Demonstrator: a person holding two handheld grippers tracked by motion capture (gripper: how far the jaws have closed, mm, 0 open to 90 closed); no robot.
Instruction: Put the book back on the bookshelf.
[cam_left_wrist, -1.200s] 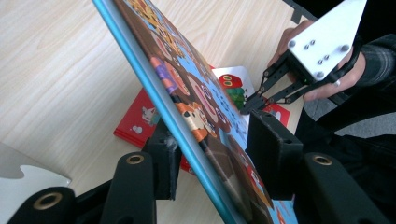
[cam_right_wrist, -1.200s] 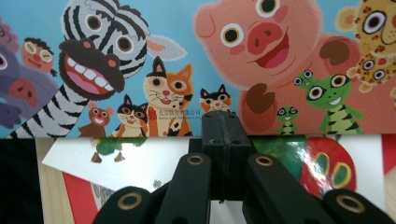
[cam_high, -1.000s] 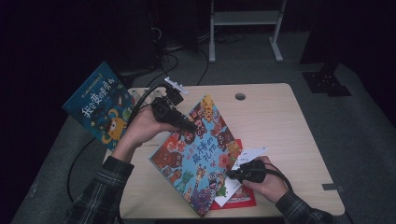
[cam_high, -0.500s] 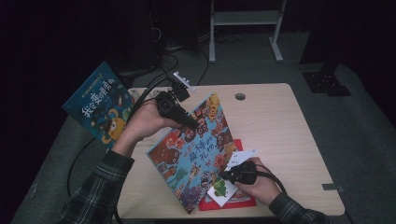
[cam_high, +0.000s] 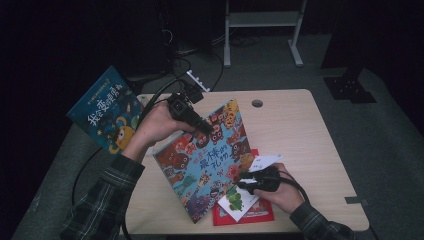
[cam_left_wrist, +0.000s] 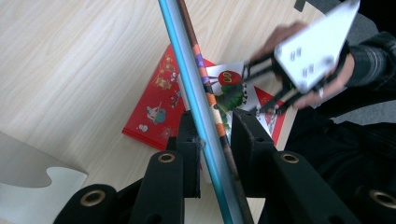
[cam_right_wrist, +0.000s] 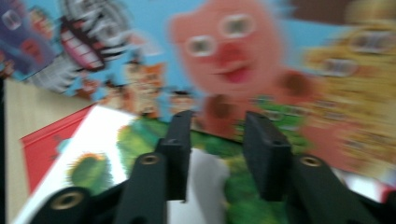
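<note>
We lift the big book (cam_high: 207, 160) off the red book (cam_high: 250, 212), left gripper (cam_high: 202, 129) fingers squeezing its 12 o'clock edge. Right gripper (cam_high: 243, 183) fingers just opened, holding nothing. Next, we should swing it clear.

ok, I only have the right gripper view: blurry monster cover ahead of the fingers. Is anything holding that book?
Observer: Yes. The left gripper has the monster book by its top edge. Its fingers have just been closing, with the book's edge between them.
Operator: Is it lying flat?
Observer: No. It is tilted, top edge raised and lower corner down near the front edge of the table.
Operator: Any other books I can't see?
Observer: A blue book lies past the table's left edge.
</note>
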